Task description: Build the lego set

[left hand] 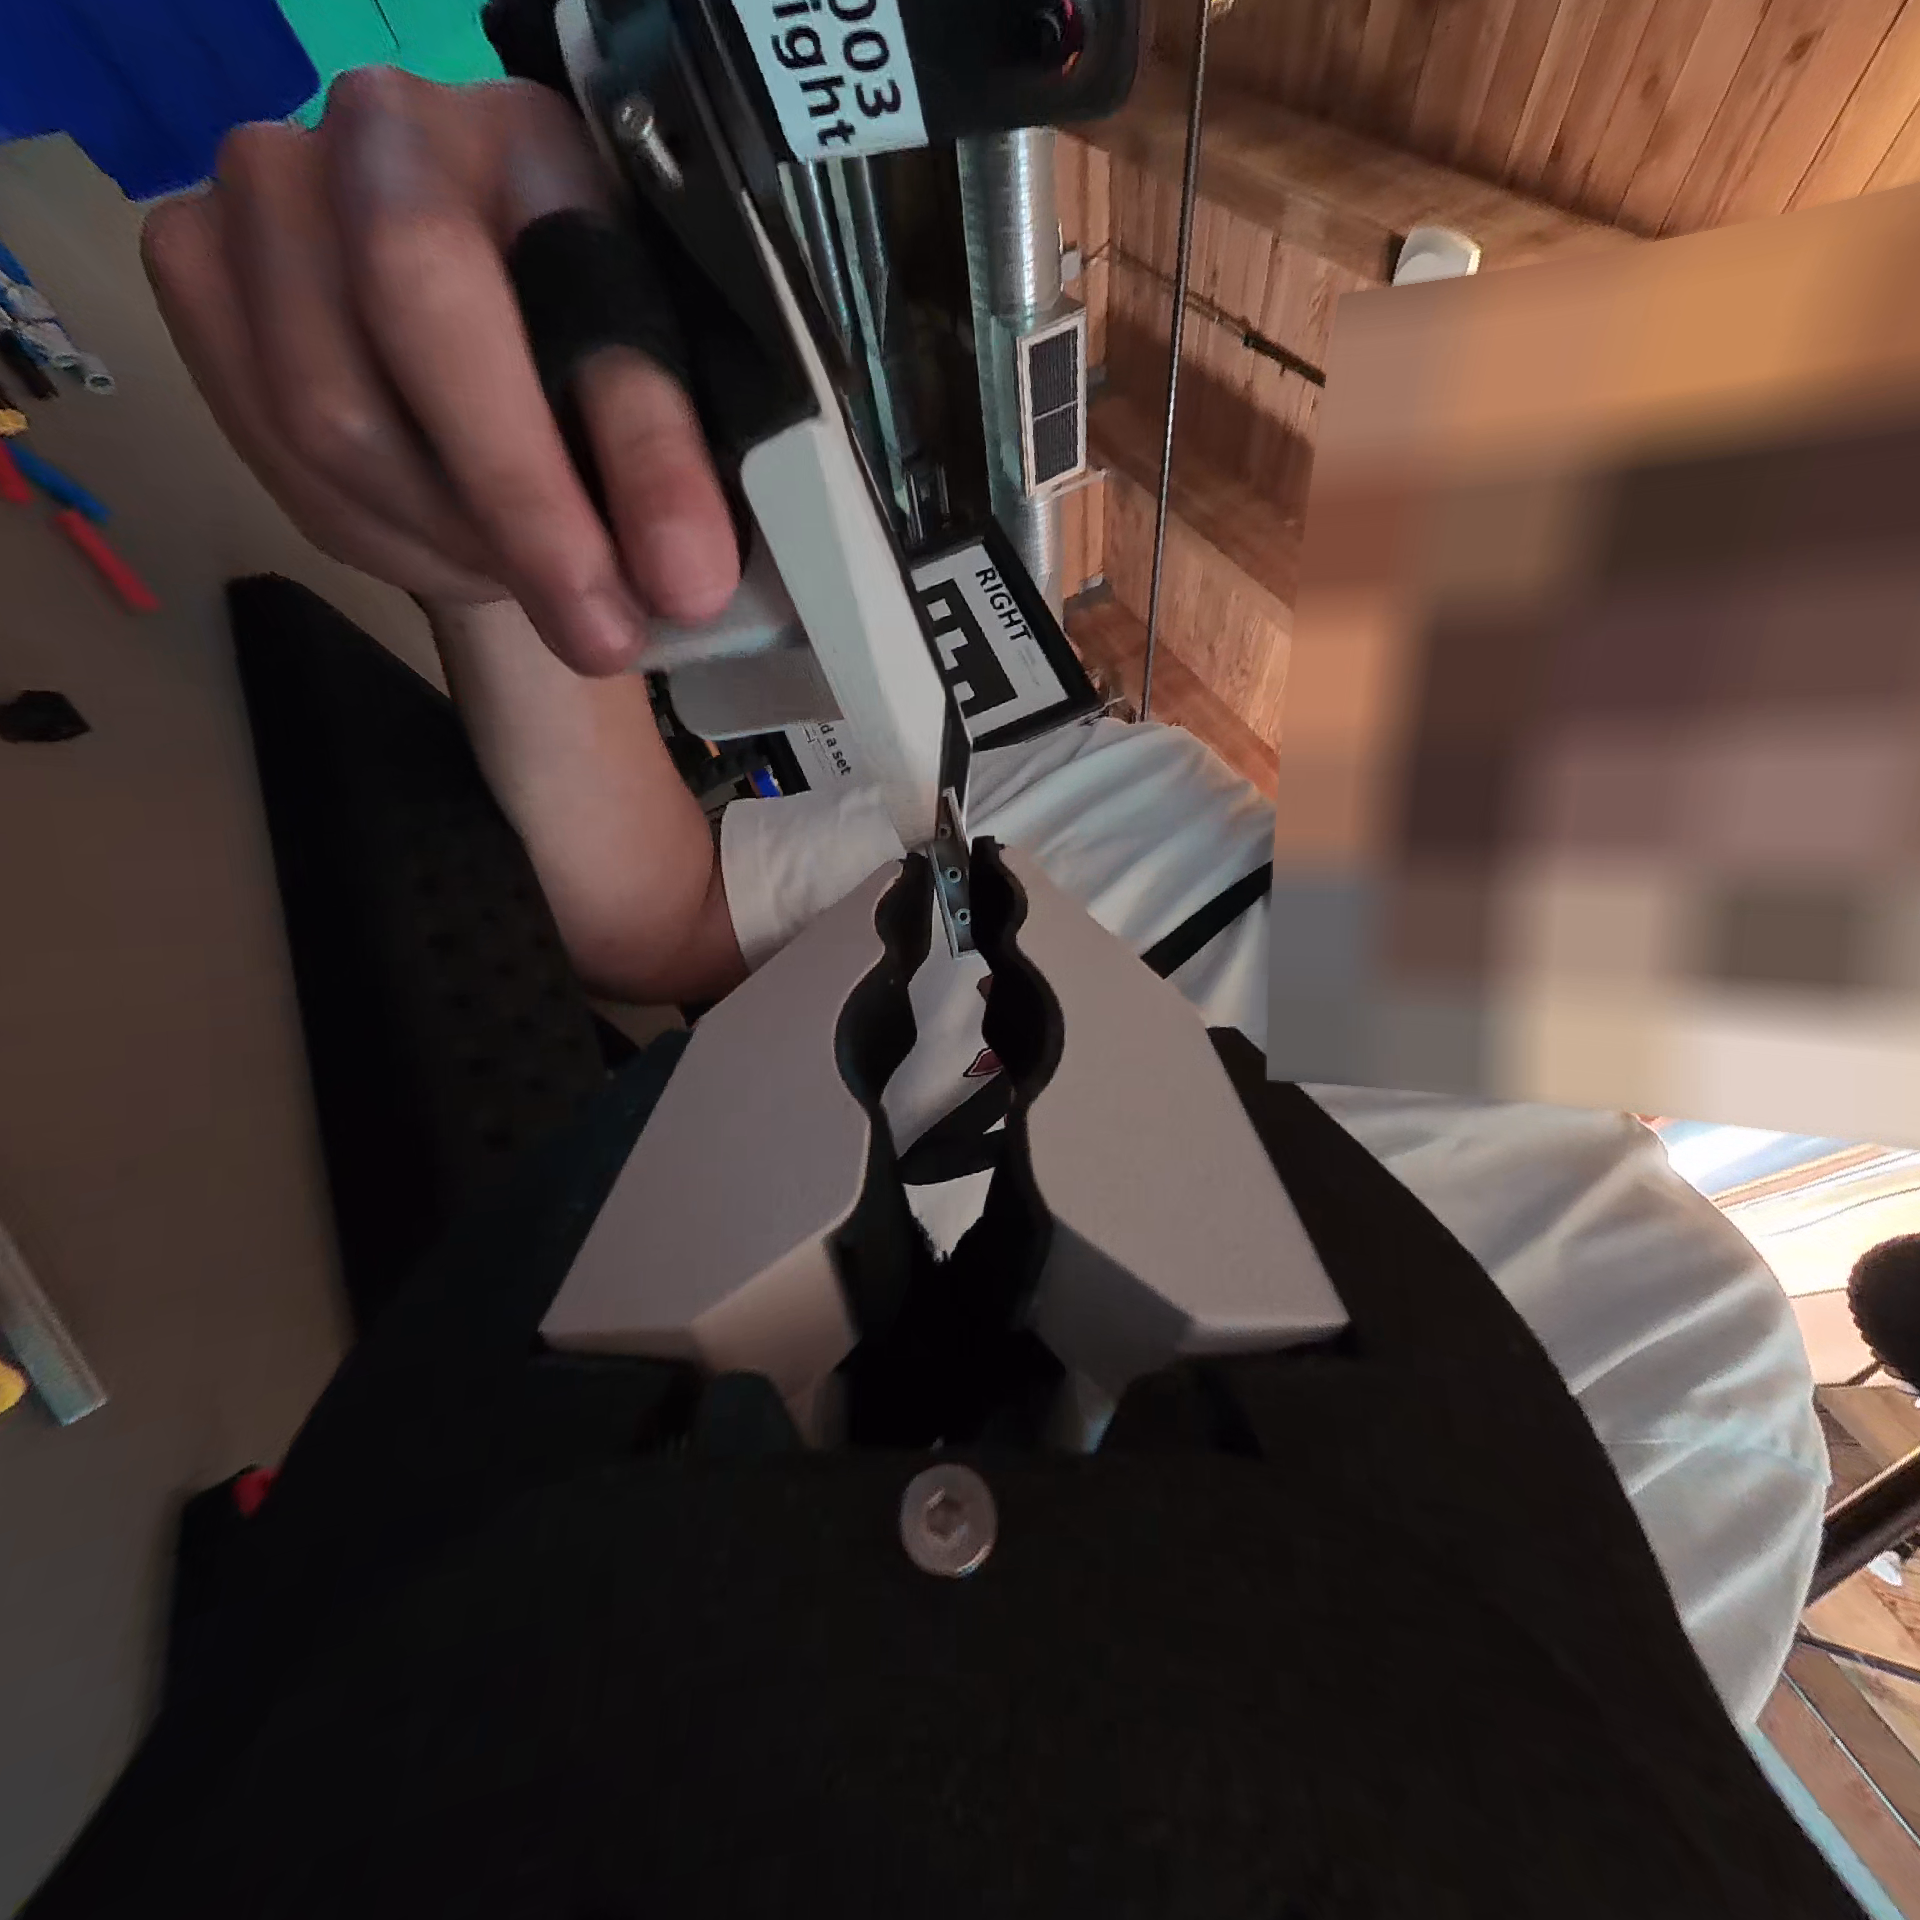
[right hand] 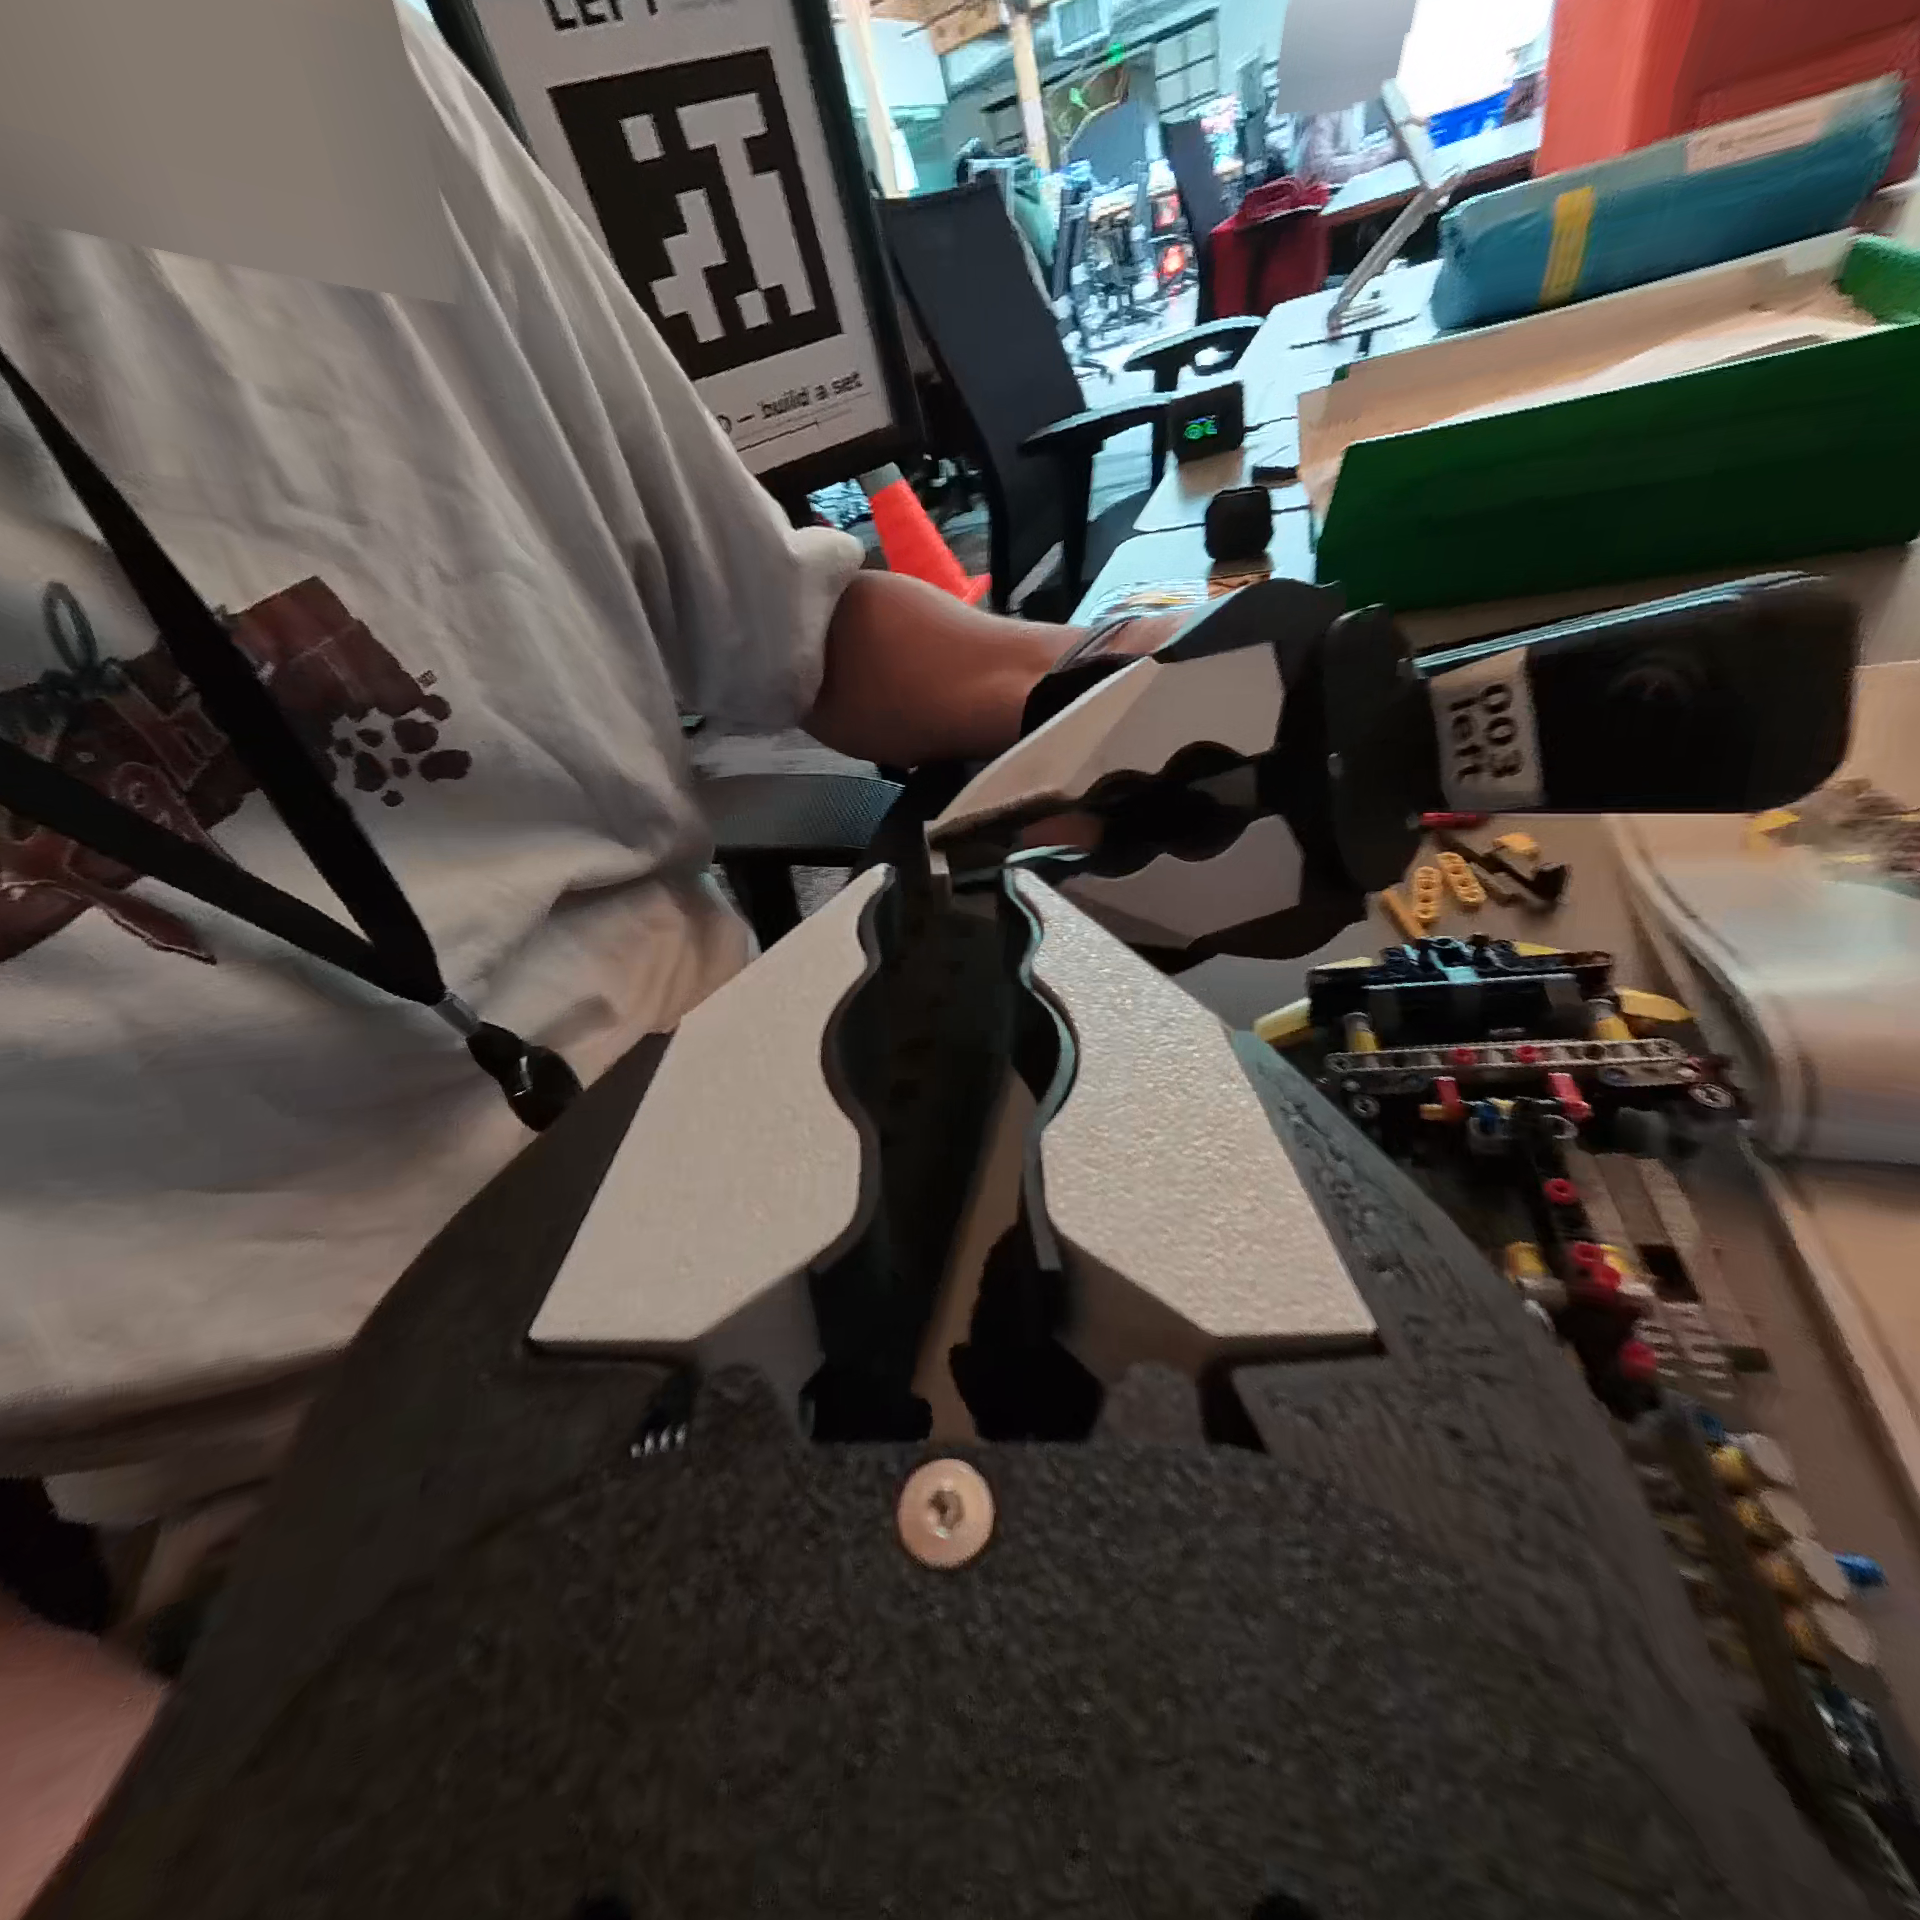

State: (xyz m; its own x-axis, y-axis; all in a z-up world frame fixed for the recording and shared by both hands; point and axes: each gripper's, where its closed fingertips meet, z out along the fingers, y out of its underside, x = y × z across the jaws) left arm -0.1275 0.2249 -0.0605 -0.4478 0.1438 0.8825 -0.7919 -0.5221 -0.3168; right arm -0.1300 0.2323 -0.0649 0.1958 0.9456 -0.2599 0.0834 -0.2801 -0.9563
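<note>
A small grey beam (left hand: 957, 899) is clamped lengthwise between both tools' nearly closed tips, left tool (left hand: 954, 862) meeting right tool (right hand: 951, 883), above a parts-strewn worktop (right hand: 1766, 1299) in a wood-panelled room.

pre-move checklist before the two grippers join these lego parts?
1. Left gripper holding its part: ok, shut on a small grey holed beam.
2. Right gripper holding a part: ok, shut on a thin dark piece; its kind cannot tell.
3. Tips close together: ok, the two grippers meet tip to tip.
4. Parts aligned for mating: cannot tell, the joint is hidden by the fingers.
5. Lego chassis out of the way: ok, on the table off to the side.
</note>
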